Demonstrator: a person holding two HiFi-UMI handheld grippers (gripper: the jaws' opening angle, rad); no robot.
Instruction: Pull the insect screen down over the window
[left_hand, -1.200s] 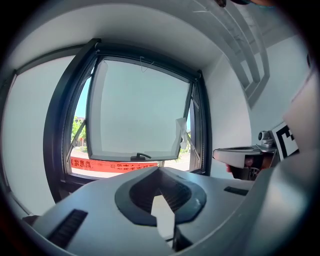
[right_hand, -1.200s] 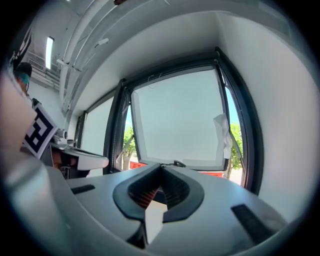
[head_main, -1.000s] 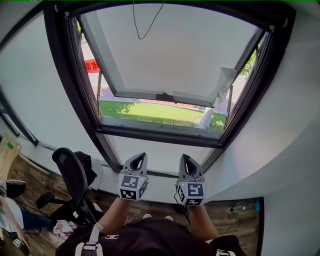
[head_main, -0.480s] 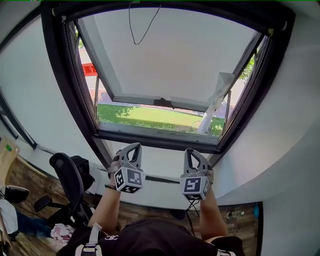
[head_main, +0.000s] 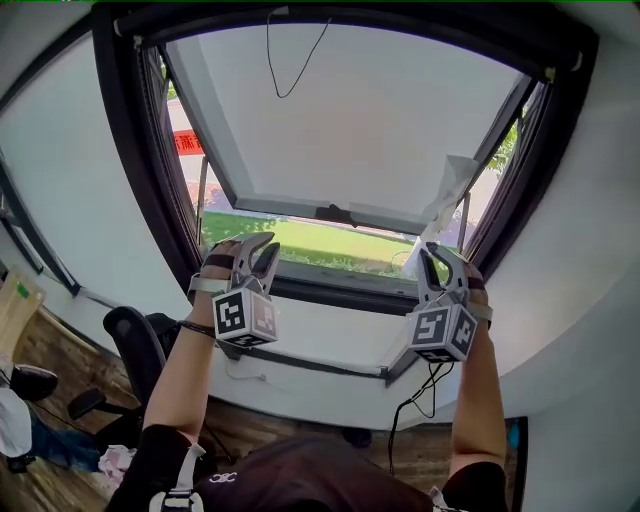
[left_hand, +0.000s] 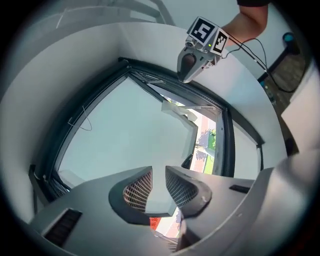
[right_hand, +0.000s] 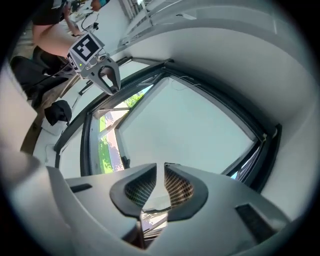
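The window has a dark frame (head_main: 130, 150) and a pale sash (head_main: 360, 130) tilted open outward, with grass showing below it. A thin dark cord loop (head_main: 270, 60) hangs from the dark top bar (head_main: 330, 18); no screen is seen drawn over the opening. My left gripper (head_main: 258, 258) is raised in front of the frame's lower left corner, its jaws opening with nothing between them. My right gripper (head_main: 440, 265) is held up at the lower right corner, jaws opening too, a narrow empty gap between them. Each gripper view looks up at the pane and shows the other gripper (left_hand: 192, 62) (right_hand: 107, 75).
A dark handle (head_main: 333, 214) sits on the sash's lower edge, and a white crumpled sheet (head_main: 450, 185) hangs at its right side. A black office chair (head_main: 135, 335) stands low left. A black cable (head_main: 420, 390) dangles under the sill. White walls flank the window.
Both grippers have risen from waist height to the window's lower frame and spread apart. Their jaws, shut before, now stand slightly parted.
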